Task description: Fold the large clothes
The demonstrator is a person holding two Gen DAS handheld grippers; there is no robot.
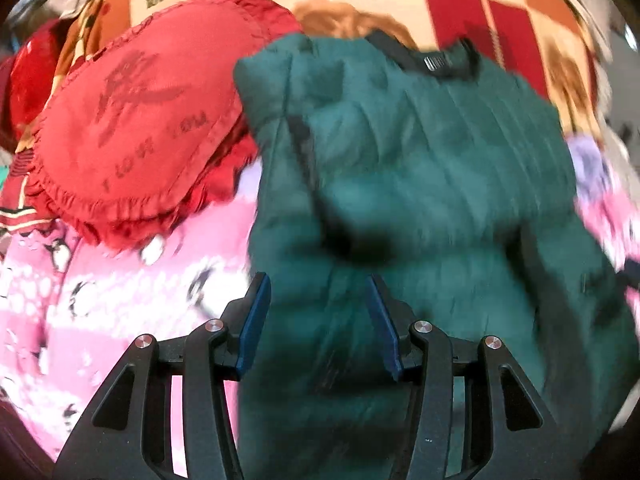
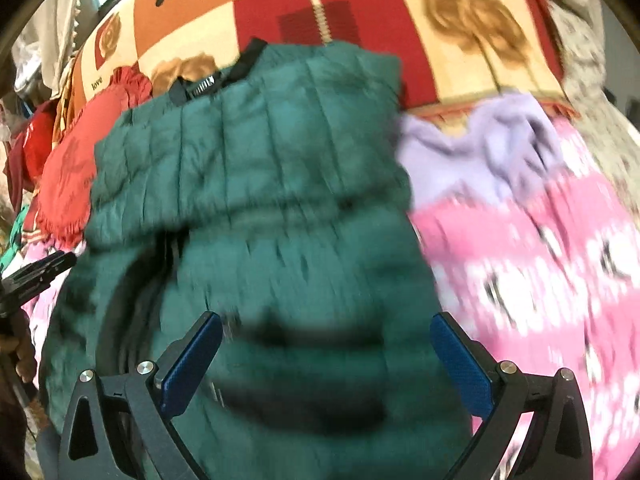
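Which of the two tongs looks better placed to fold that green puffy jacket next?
Probably the right tongs: their open jaws straddle the green quilted jacket centrally. The left tongs hang over its edge beside the pink blanket.

The left gripper [image 1: 318, 280] fills the lower middle of its own view, black linkages spreading to the bottom corners, its two blue-padded fingers [image 1: 252, 328] standing partly apart and angled downward — whether the pads press on anything cannot be told through the blur. The right gripper [image 2: 326, 320] sits low in its view with its jaws spread wide. At the left edge of the right view the left gripper shows again, dark and small — below it, part of a hand [image 2: 20, 354].
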